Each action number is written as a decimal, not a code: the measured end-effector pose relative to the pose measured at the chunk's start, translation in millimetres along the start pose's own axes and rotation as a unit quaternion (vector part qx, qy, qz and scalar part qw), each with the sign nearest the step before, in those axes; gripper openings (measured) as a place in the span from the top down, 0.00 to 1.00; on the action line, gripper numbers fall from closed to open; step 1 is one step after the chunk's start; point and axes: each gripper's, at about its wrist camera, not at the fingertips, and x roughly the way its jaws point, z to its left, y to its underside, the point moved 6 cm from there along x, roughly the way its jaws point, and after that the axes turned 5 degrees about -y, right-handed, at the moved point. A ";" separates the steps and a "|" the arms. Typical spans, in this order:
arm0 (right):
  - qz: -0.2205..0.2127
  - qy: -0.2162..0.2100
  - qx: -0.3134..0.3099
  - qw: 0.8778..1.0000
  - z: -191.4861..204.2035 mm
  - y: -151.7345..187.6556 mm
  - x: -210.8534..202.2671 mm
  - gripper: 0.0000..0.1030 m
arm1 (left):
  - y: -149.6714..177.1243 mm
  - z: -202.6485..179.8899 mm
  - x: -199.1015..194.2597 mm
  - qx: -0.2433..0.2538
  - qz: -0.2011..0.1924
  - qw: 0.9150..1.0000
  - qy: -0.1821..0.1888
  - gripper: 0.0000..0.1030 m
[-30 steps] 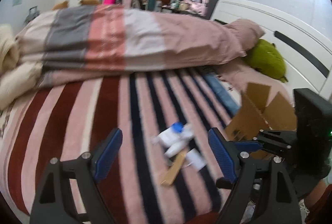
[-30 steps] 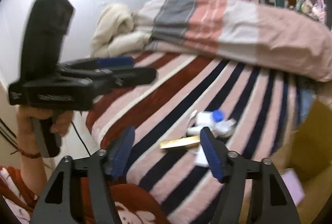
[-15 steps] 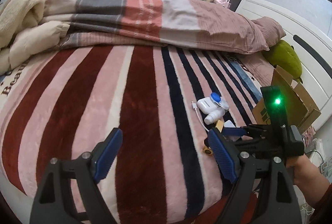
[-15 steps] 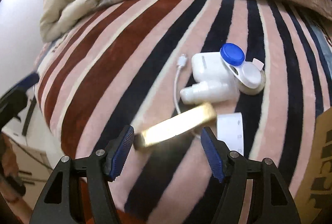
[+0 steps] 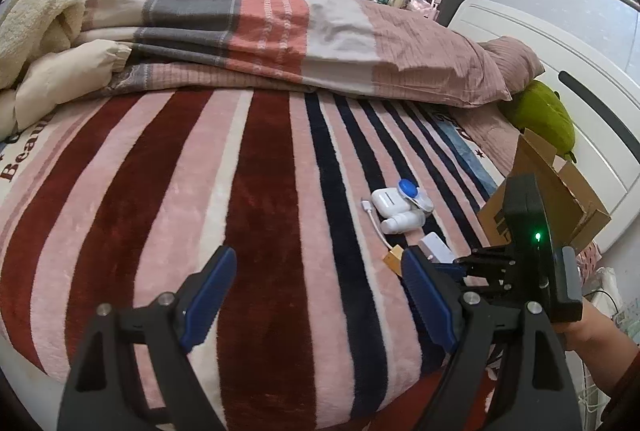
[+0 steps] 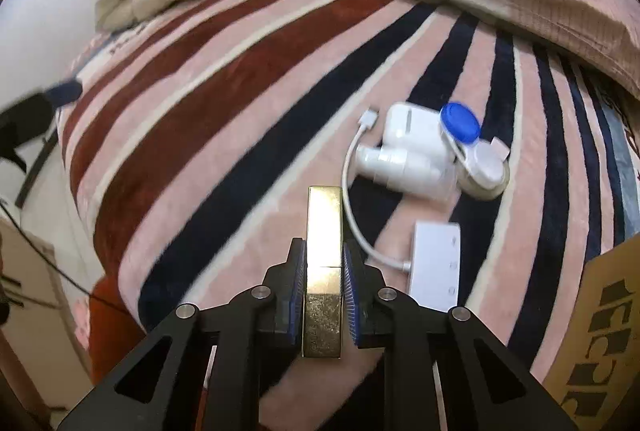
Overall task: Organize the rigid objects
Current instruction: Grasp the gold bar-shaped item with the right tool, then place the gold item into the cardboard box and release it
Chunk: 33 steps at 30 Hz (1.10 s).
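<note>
Pick-up step: right gripper jaws have just closed on slim gold rectangular bar at lower centre, left gripper jaws open and empty; next, likely lift toward brown cardboard box at lower right.

Left wrist view low across striped blanket; right wrist close, steeply downward; shared: white clutter.

The striped blanket carries the lettering "Bea…" at its left edge. Bold dark print on the cardboard box is unreadable.
</note>
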 end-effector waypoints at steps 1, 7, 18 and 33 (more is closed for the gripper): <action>0.003 0.001 0.000 1.000 -0.8 2.8 -0.7 0.86 | 0.2 -0.9 -0.2 0.002 0.001 1.000 -0.001 0.20; 0.007 0.001 -0.009 1.000 -1.7 13.9 -3.0 0.87 | 1.2 -11.1 1.7 0.009 0.012 1.000 0.009 0.20; -0.129 -0.047 -0.082 0.987 43.0 -31.9 -114.0 0.87 | -53.3 -85.3 -21.5 0.038 -0.030 0.992 0.117 0.22; -0.243 -0.018 -0.040 0.969 -55.3 -4.1 -231.7 0.87 | -101.4 -265.4 1.3 0.145 -0.026 0.967 0.207 0.56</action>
